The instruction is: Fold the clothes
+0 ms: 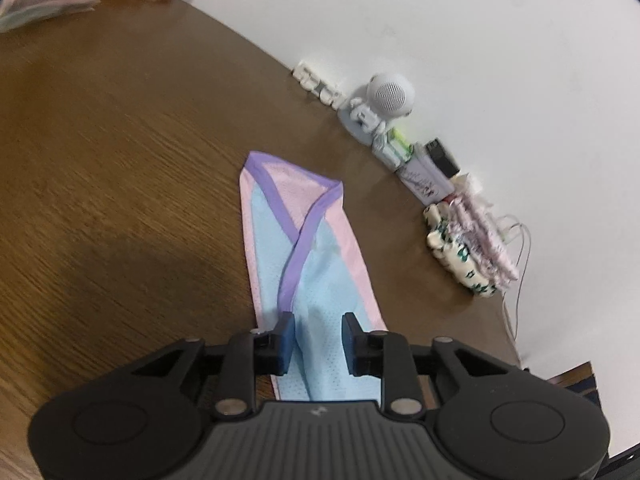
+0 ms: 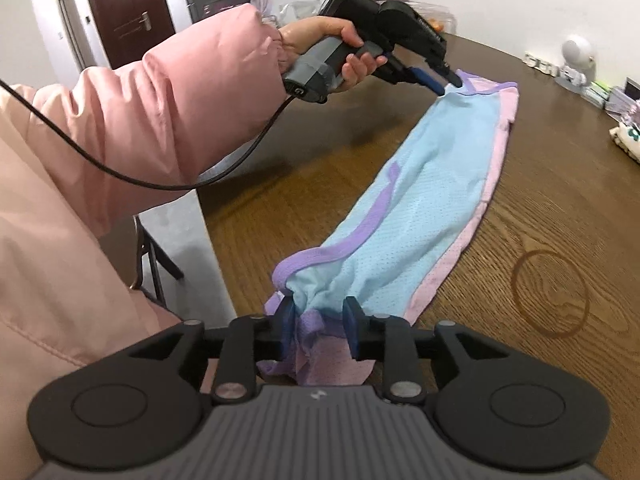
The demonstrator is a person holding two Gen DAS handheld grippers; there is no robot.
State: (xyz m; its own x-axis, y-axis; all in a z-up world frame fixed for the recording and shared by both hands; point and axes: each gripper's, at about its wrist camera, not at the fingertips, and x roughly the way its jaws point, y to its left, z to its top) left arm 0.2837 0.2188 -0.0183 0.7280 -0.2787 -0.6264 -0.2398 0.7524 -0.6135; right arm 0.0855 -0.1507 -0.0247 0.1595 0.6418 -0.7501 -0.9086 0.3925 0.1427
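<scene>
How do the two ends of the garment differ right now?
The near end of the blue, pink and purple mesh garment bunches between the right tool's pads over the brown wooden table edge. The far end, at the left tool, lies flatter on the table. Both tools have fabric between their pads.

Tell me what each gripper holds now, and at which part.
Both hold the garment, folded into a long strip: the left gripper grips its far end, the right gripper its bunched near end.

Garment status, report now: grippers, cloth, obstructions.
Left gripper and right gripper each pinching an end of the garment. Garment in a long strip on the table. Clutter along the wall, clear of it.
</scene>
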